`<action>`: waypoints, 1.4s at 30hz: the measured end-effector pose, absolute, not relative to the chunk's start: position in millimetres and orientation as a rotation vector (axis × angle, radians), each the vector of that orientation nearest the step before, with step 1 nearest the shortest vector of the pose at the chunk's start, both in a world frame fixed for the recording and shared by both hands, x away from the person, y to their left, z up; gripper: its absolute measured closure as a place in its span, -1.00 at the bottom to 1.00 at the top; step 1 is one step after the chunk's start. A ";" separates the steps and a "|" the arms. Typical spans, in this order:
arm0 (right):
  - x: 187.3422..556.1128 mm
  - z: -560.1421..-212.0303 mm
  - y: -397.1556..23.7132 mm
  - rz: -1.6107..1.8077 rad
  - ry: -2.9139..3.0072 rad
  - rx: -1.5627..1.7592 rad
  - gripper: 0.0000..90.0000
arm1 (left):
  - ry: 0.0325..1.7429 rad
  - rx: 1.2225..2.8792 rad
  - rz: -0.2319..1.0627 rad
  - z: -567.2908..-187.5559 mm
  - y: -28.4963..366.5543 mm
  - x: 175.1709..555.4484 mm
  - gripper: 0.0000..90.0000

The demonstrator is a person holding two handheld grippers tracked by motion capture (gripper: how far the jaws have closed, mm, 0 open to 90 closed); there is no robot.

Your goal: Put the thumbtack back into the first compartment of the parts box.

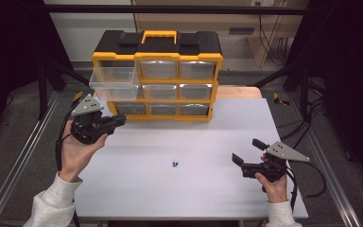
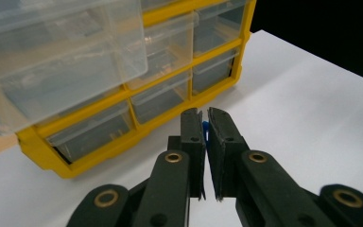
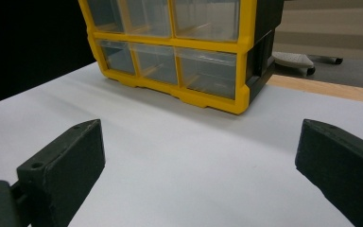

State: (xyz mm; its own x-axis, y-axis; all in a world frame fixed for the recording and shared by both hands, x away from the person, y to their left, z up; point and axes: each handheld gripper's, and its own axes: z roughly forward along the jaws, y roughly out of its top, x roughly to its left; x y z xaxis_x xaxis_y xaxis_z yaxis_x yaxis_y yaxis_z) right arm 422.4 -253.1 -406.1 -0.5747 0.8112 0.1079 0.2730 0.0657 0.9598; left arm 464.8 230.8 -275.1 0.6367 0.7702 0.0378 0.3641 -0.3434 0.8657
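You are pinching a small blue piece (image 2: 205, 128) between the flat black pads of your left gripper (image 2: 204, 124); in the left gripper view it is showing as a thin bright sliver in the narrow gap near the tips, just below the centre of the frame, too small to give a shape. The jaws are standing almost pressed together on it, their matte, squared pads nearly parallel.

In the high view your left gripper (image 1: 119, 120) is sitting at centre left, pointing toward the lower left corner of the organiser (image 1: 157, 75). That cabinet is a boxy case with glossy yellow framing, a black top and a yellow handle, holding clear plastic drawers in three rows. One clear drawer (image 1: 113, 81) is standing pulled out at the cabinet's left side, rectangular, smooth-walled and see-through; in the left gripper view it is looming across the upper left.

Some tiny blue bits (image 1: 175, 164) are lying on the smooth white tabletop (image 1: 194, 198), just below the middle of the high view, well apart from both grippers.

Your right gripper (image 1: 248, 151) is resting at lower right with its jaws spread wide, holding nothing; in the right gripper view its two blocky pads are standing at the frame's lower corners over bare table.
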 end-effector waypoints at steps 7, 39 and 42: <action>422.5 -406.2 -253.4 1.529 1.884 1.079 -0.94 | 0.880 1.951 0.608 -255.4 231.1 465.1 0.89; 422.7 -406.5 -253.2 1.525 1.886 1.078 -0.94 | 0.905 1.912 0.705 -199.0 229.0 494.2 0.89; 422.4 -406.1 -253.4 1.531 1.885 1.079 -0.94 | 0.908 1.908 0.715 -196.1 229.5 498.8 0.89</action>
